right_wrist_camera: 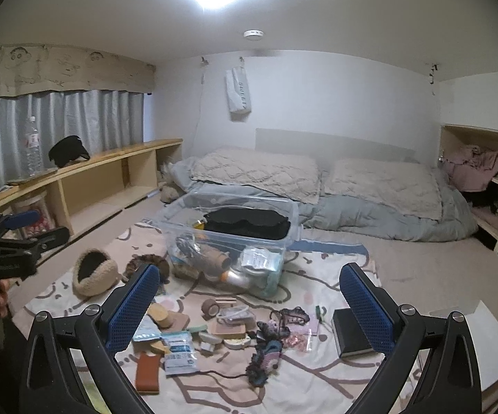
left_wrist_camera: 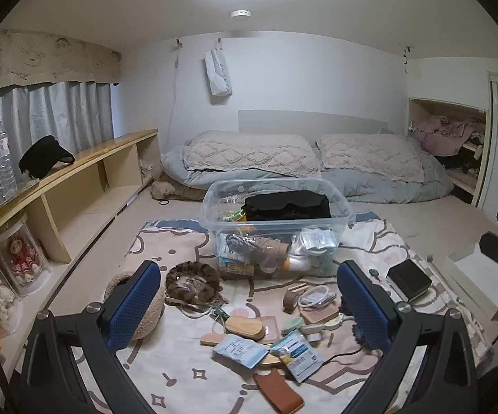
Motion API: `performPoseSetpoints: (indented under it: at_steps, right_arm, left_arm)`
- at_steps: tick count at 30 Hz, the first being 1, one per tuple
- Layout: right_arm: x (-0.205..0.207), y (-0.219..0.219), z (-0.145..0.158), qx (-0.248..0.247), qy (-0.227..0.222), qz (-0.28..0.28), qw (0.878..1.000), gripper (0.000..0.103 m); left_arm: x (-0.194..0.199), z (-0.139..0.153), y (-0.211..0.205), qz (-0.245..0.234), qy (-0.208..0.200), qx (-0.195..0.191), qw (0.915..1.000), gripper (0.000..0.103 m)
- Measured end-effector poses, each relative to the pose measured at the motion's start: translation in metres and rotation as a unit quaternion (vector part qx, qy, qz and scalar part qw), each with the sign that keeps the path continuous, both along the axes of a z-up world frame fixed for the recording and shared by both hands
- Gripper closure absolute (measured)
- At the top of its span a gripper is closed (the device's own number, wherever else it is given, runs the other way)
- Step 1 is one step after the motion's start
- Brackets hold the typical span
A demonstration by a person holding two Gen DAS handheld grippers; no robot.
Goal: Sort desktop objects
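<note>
A clear plastic bin with a black cloth and several items inside stands on a patterned blanket. Loose small objects lie in front of it: white packets, a brown leather case, a wooden brush, a black book, a fuzzy hat, a crocheted piece. My left gripper hovers open and empty above them. My right gripper is also open and empty.
A wooden shelf with a water bottle and a black visor runs along the left. Pillows and a duvet lie behind the bin. A white box sits at the right.
</note>
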State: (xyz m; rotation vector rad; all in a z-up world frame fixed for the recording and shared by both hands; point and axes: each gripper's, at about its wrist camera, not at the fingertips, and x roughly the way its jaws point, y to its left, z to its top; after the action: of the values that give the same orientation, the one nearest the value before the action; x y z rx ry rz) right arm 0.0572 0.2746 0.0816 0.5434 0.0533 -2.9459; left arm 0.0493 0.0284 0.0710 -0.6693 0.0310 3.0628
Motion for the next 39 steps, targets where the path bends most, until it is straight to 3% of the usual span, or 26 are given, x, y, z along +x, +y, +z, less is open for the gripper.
performPoseSetpoints:
  at_steps: [8,15,25,31,39]
  right_arm:
    - [0.0,-0.009,0.021,-0.011,0.011,0.007,1.0,0.0]
    - [-0.015,-0.006,0.013,-0.042,-0.014,-0.005,0.999,0.0]
    - [-0.045,0.024,-0.04,-0.09,-0.089,-0.06,0.99,0.0]
    - [-0.053,0.036,-0.068,-0.094,-0.124,-0.087,0.984,0.0]
    - [-0.06,0.042,-0.1,-0.1,-0.163,-0.099,0.976,0.0]
  left_arm:
    - [0.007,0.016,0.025,0.044,0.016,-0.003,0.9989,0.0]
    - [-0.002,0.002,0.045,0.075,-0.016,-0.008,0.9971,0.0]
    - [-0.026,-0.056,0.063,0.084,-0.091,0.005,0.9922,0.0]
    - [-0.035,-0.097,0.064,0.088,-0.131,-0.004,0.9875,0.0]
    - [-0.045,-0.135,0.043,0.099,-0.173,0.029,0.9795,0.002]
